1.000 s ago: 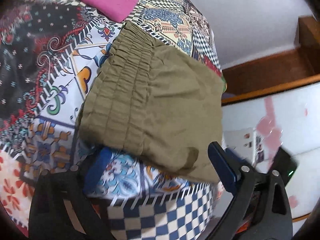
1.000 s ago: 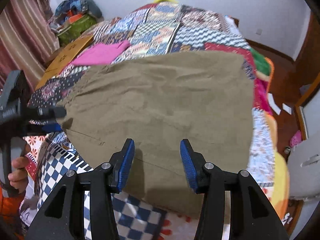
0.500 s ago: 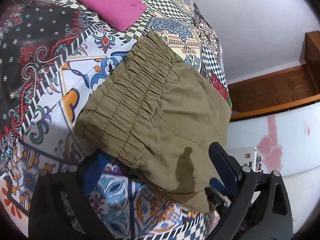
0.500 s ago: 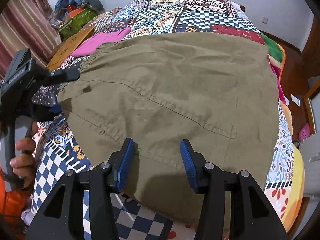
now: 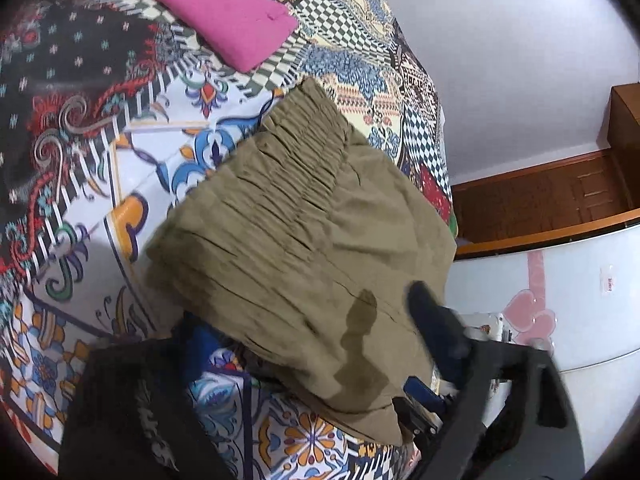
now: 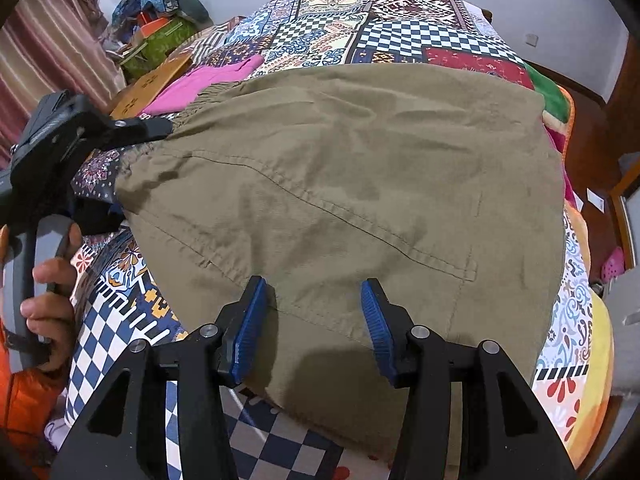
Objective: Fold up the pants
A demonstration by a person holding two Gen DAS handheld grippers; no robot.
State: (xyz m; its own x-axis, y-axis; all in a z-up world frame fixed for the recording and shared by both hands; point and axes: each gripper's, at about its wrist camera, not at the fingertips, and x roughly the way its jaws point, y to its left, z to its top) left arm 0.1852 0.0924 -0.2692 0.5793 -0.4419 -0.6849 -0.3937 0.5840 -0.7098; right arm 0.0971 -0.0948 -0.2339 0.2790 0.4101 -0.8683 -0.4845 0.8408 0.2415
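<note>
My left hand-held gripper [image 5: 304, 344] gapes wide around the waistband corner of the olive pants [image 5: 304, 240] on the bed [image 5: 120, 128]; closing shallow could catch only one layer. My right hand-held gripper [image 6: 314, 320] hovers spread over the near hem. Only the right view shows the seam and full spread; only the left shows the elastic gathers

pink cloth [image 5: 224, 8] (perhaps folded) on patchwork quilt [image 5: 120, 152]

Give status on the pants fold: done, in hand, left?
Done: olive pants lie as a compact folded stack on the quilt. In hand: nothing; right claw is open over the near edge, left claw open at the waistband corner. Left: possibly one more fold.
</note>
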